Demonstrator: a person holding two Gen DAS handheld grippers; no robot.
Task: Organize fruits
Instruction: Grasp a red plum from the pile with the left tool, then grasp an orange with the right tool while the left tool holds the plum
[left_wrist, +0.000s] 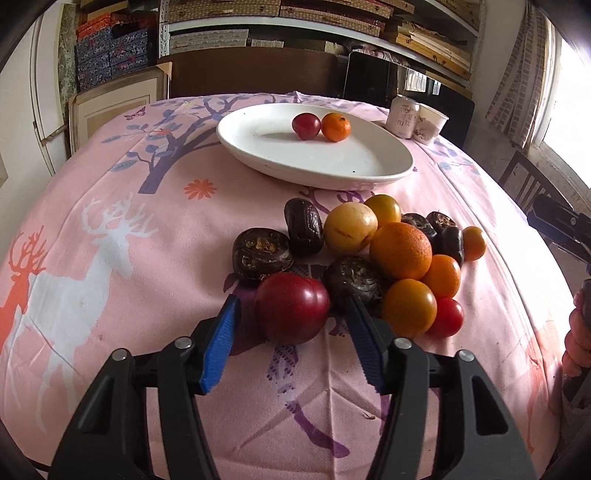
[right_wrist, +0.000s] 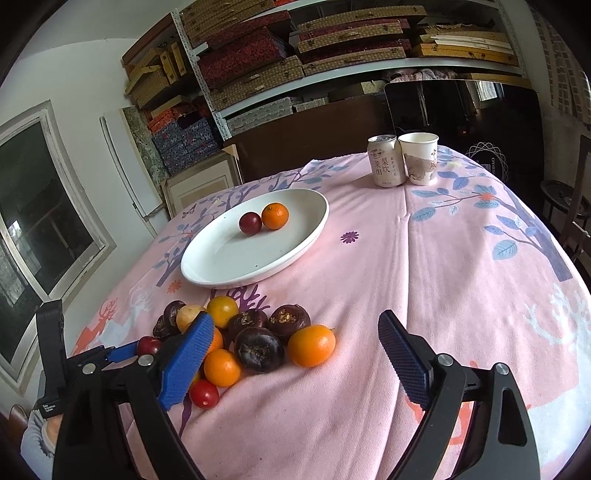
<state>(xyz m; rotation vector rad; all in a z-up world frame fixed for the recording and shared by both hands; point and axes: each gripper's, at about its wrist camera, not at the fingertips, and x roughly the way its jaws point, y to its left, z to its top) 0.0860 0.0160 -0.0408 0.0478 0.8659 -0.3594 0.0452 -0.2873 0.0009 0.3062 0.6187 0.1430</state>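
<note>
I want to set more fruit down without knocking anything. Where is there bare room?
The white plate is mostly bare in front of its red plum and mandarin. The cloth right of the fruit pile, toward the can, is bare too. The pile itself is crowded.
</note>
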